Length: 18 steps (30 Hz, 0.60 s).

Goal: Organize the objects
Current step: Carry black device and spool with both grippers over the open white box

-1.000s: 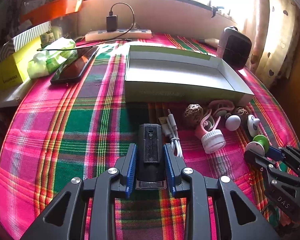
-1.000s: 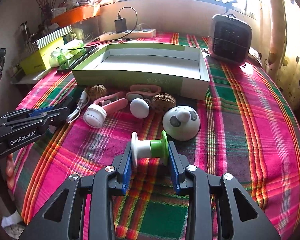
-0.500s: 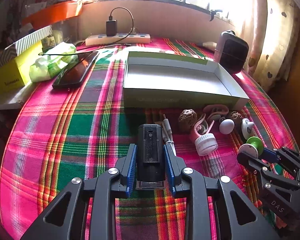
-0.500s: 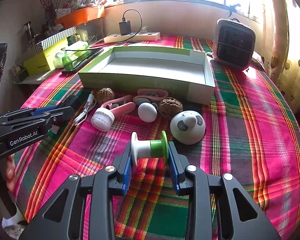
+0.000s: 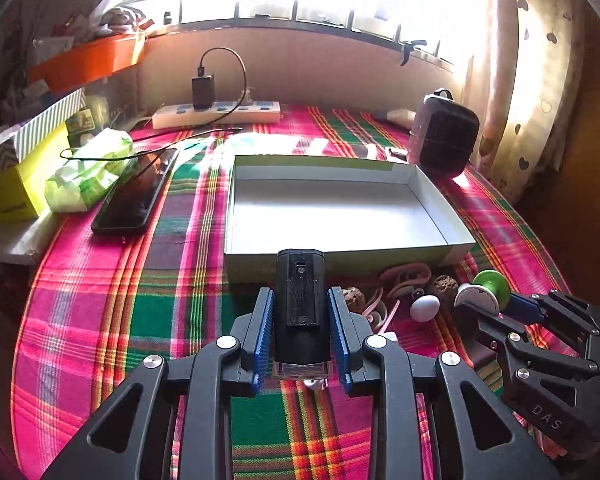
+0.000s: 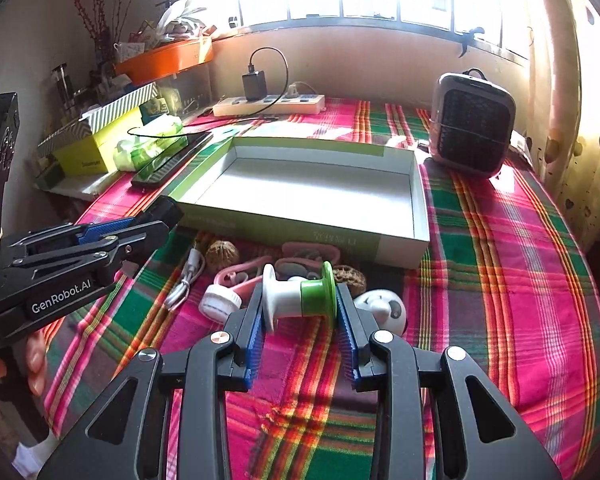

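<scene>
Your left gripper (image 5: pixel 300 312) pinches a black boxy device (image 5: pixel 300 300), held above the plaid cloth (image 5: pixel 112 320) just before the empty tray (image 5: pixel 340 208). Your right gripper (image 6: pixel 300 312) clamps a white-and-green spool (image 6: pixel 300 294) sideways between its pads. Between you and the tray's near wall: walnuts (image 6: pixel 221 253), a white cable (image 6: pixel 186 280), pink straps, a panda-faced dome (image 6: pixel 382 310) (all loose).

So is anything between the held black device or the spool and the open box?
Nothing visible blocks either. The left gripper holds the black device just short of the box; the right gripper holds the spool above small items; only the box's near wall lies ahead.
</scene>
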{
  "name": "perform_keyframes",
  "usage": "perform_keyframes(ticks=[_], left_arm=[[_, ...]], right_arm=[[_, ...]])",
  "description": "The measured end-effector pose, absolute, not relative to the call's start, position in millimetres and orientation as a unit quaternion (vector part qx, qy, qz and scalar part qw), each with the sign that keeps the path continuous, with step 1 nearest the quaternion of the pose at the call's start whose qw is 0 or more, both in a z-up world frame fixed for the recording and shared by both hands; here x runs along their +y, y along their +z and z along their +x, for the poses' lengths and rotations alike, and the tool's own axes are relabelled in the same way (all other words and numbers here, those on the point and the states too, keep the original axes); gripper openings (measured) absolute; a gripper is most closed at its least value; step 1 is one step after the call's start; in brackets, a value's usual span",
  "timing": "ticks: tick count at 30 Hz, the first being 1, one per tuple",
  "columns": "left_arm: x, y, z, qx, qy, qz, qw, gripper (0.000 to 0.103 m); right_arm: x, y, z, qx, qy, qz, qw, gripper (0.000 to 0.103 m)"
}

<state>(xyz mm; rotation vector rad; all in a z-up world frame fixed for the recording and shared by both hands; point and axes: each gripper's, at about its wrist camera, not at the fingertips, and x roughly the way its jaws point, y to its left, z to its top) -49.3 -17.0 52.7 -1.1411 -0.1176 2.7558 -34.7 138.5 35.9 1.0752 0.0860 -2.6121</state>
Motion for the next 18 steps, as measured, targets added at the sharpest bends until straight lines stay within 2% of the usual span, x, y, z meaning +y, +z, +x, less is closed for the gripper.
perform_keyframes(ticks=[18], left_arm=[[-9.3,71.9,-138.7,-0.027,0.921,-0.378,0.095,0.025]], right_arm=[[135.0,50.8,-137.4,0.022,-0.911,0.392,0.129,0.034]])
